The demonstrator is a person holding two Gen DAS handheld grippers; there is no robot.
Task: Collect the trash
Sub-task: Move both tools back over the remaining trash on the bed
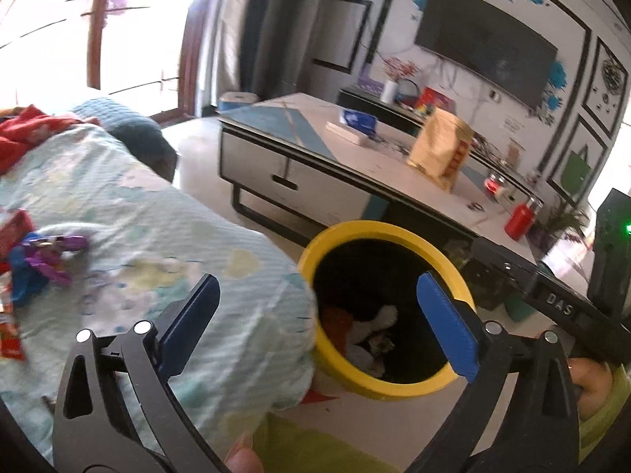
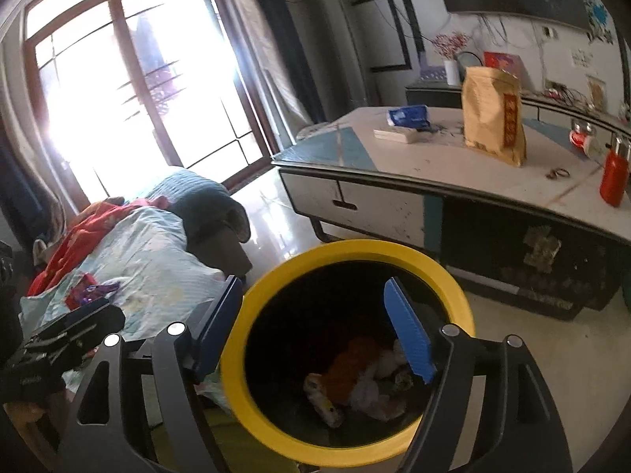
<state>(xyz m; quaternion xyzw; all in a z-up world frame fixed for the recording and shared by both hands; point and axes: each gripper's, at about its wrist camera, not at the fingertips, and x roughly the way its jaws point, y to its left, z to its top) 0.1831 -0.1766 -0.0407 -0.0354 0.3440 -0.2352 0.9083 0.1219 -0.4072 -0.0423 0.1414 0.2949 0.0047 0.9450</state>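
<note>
On the glossy tile floor (image 2: 552,386) below us, the yellow-rimmed bin (image 2: 453,287) holds trash (image 2: 355,374); our left gripper (image 1: 319,323) and right gripper (image 2: 315,327) gape empty; wrappers (image 1: 43,256) remain on the bedcover (image 1: 157,228) left, coffee table (image 2: 473,181) far right.

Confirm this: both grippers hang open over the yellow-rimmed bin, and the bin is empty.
Not empty. The right wrist view shows trash lying at the bottom of the yellow-rimmed bin. The rest stands: the left gripper and right gripper are both open over it.

Both the left gripper (image 1: 321,319) and right gripper (image 2: 315,327) tilt downward, fingers spread, nothing between them.
</note>
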